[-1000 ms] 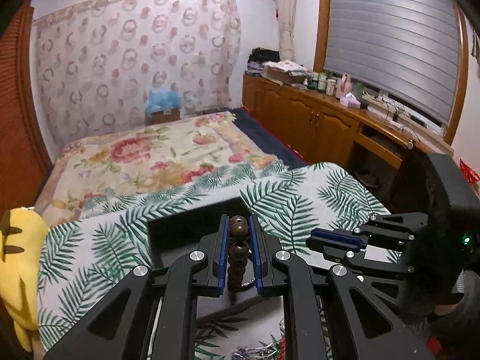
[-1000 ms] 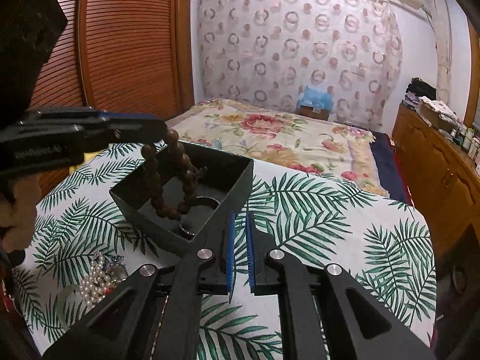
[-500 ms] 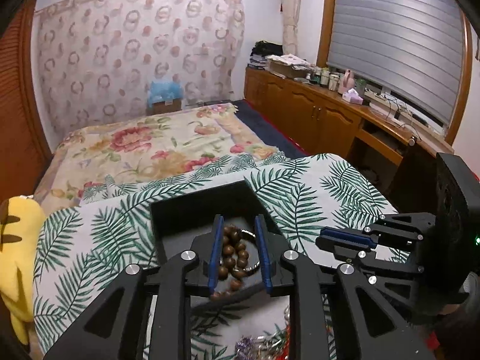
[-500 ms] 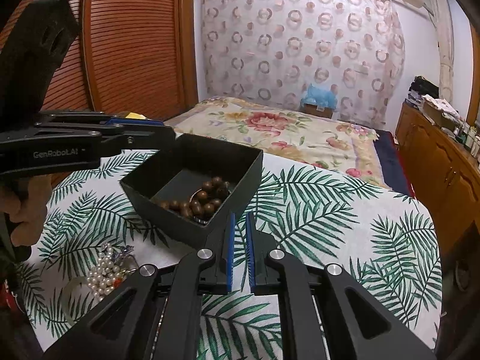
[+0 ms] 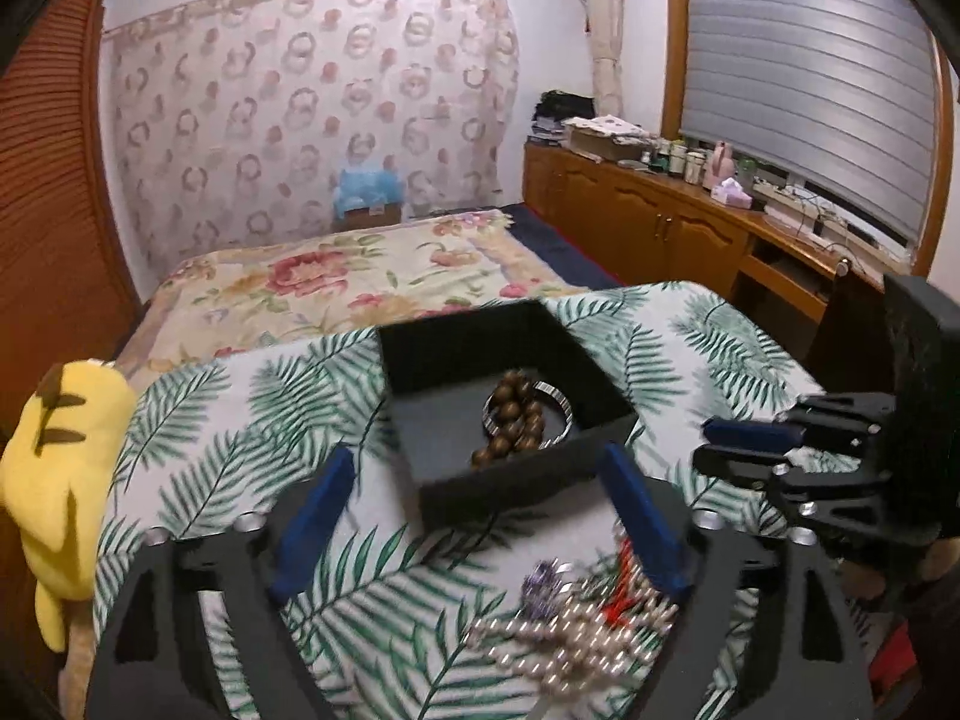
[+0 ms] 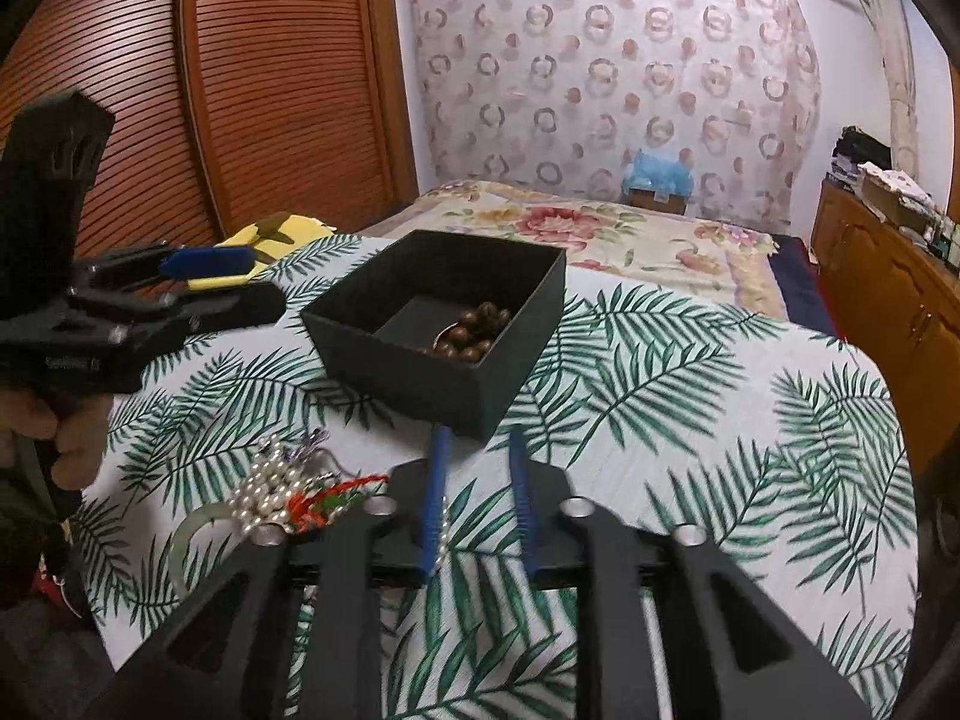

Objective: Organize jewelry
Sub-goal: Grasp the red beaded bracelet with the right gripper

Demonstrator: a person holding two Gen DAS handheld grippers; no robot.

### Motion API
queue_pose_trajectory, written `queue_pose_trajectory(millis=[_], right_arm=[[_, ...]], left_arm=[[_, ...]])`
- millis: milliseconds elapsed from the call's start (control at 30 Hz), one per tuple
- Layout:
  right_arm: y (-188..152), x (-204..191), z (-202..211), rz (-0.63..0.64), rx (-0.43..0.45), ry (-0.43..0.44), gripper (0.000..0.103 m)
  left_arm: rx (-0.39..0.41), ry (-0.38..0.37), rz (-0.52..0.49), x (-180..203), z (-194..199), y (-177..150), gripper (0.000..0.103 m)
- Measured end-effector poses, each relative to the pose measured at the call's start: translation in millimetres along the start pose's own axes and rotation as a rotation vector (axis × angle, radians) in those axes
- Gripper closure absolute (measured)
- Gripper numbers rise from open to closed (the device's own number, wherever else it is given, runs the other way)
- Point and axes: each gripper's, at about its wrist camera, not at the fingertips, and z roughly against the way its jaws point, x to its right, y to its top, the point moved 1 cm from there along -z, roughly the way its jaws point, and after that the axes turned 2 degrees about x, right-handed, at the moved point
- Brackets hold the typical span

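A black open box [image 5: 594, 384] [image 6: 522, 276] stands on the palm-leaf cloth. A brown wooden bead bracelet [image 5: 513, 423] [image 6: 474, 330] lies inside it on a silver bangle [image 5: 555, 393]. A heap of pearl and coloured jewelry [image 5: 576, 630] [image 6: 282, 489] lies on the cloth near the front. My left gripper [image 5: 477, 471] is wide open and empty, drawn back in front of the box; it also shows in the right wrist view [image 6: 240, 282]. My right gripper [image 6: 477, 441] is partly open and empty, just short of the box's near corner; it also shows in the left wrist view [image 5: 720, 441].
A yellow plush toy [image 5: 57, 450] lies at the cloth's left edge. A bed with a floral cover [image 5: 336, 282] lies beyond the table. Wooden cabinets [image 5: 660, 228] run along the right wall, a slatted wooden wardrobe [image 6: 270, 90] along the left.
My left gripper opened and let the bead bracelet drop into the box, then drew back and opened wide. My right gripper opened a little from shut.
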Motion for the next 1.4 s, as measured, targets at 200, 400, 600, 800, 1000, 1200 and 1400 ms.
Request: queue_pose_trajectory(millis=[200,400,600,800,1000,1200,1400], right_arm=[[-10,-8,-3,-0.007,-0.033,0.034,0.079],[-21,-17,-14,0.010,-0.099,0.049,0.079],[-23,-17,-20,0.000,-0.127,0.041,0.079],[-23,-19,-27,0.007,-0.155,0.040,0.090],[-21,-19,-21,0.009,-0.138,0.050,0.095],[-11,-14,0,-0.017,-0.063,0.052,0.095],[0,-11,24,-0.029,0.004,0.048,0.095]], left_arm=[[-0.035,0.022,0.026,-12,1,-26,0.017],[-0.064,0.035,0.055,-21,5,-48,0.014],[-0.070,0.039,0.081,-28,14,-59,0.013],[-0.083,0.037,0.090,-31,15,-67,0.012],[-0.093,0.027,0.088,-29,13,-69,0.012],[-0.101,0.017,0.076,-23,12,-73,0.012],[-0.109,0.001,0.073,-19,14,-77,0.012]])
